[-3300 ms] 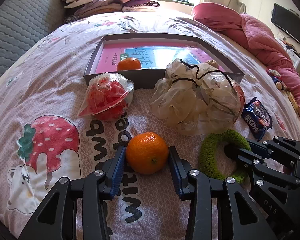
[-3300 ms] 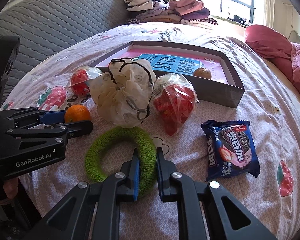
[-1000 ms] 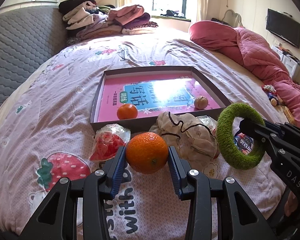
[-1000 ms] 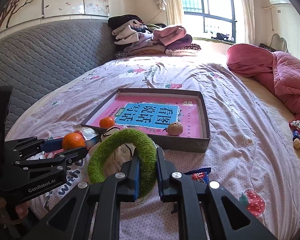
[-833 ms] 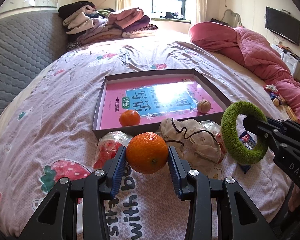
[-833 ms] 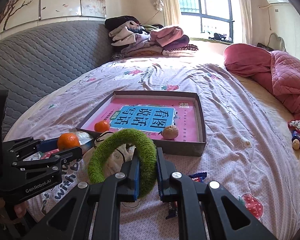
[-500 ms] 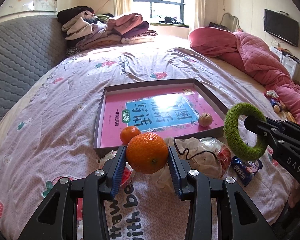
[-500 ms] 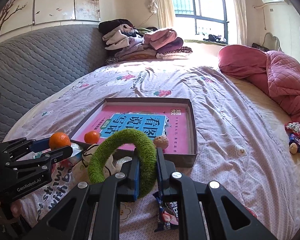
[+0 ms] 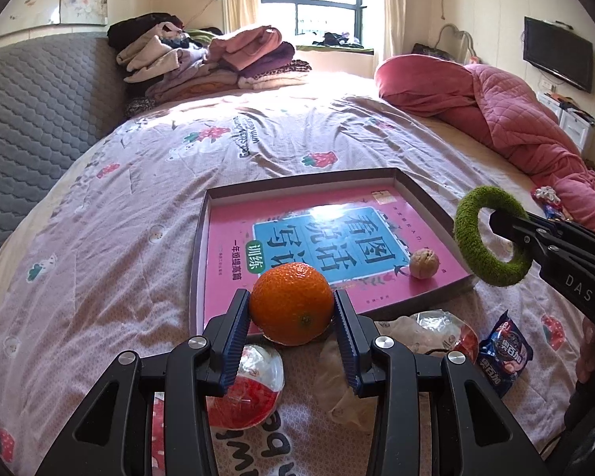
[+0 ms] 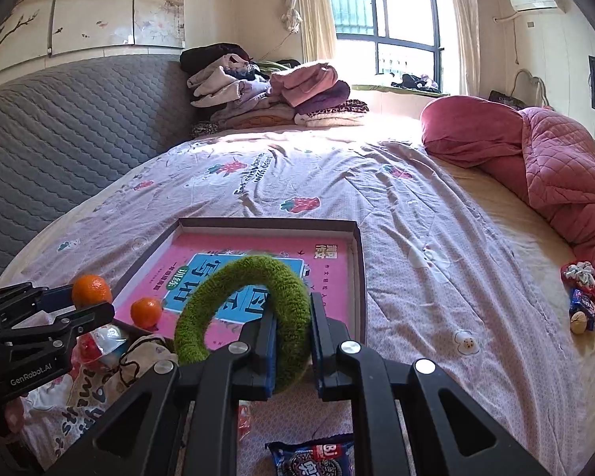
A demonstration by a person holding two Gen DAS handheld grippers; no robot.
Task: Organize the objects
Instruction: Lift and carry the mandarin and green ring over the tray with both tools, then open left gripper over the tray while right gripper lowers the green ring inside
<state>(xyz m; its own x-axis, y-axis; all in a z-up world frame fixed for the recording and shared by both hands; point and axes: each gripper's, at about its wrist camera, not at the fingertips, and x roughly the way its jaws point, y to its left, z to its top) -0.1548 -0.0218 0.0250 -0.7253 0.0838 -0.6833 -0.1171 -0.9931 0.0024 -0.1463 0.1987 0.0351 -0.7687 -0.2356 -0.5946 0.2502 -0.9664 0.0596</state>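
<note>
In the left wrist view the left gripper (image 9: 292, 311) fills the lower centre, its blue ribbed pads clamped on both sides of an orange (image 9: 292, 303) held above the near edge of the shallow box (image 9: 199, 261). The box lies mid-frame on the bedsheet (image 9: 99, 261), and its floor is a pink book cover (image 9: 226, 254) with a blue panel of large Chinese characters and a green oval label, the small print too fine to read. A walnut (image 9: 424, 263) sits on the cover toward the right, and in the right wrist view a second orange (image 10: 146, 311) rests in the box's lower left corner. At the right edge the right gripper (image 9: 498, 227), marked "DAS" in the left wrist view, is pinched tight on a fuzzy green ring (image 9: 492, 236) held above the box's right corner. In the right wrist view the other tool's body at lower left reads "GenRobot.AI". Below the box lie a clear bag of red pieces (image 9: 244, 392), a crumpled cream pouch (image 9: 349, 380) and a blue cookie packet (image 9: 503, 353) with Chinese lettering. The sheet carries strawberries and the word "with".
</note>
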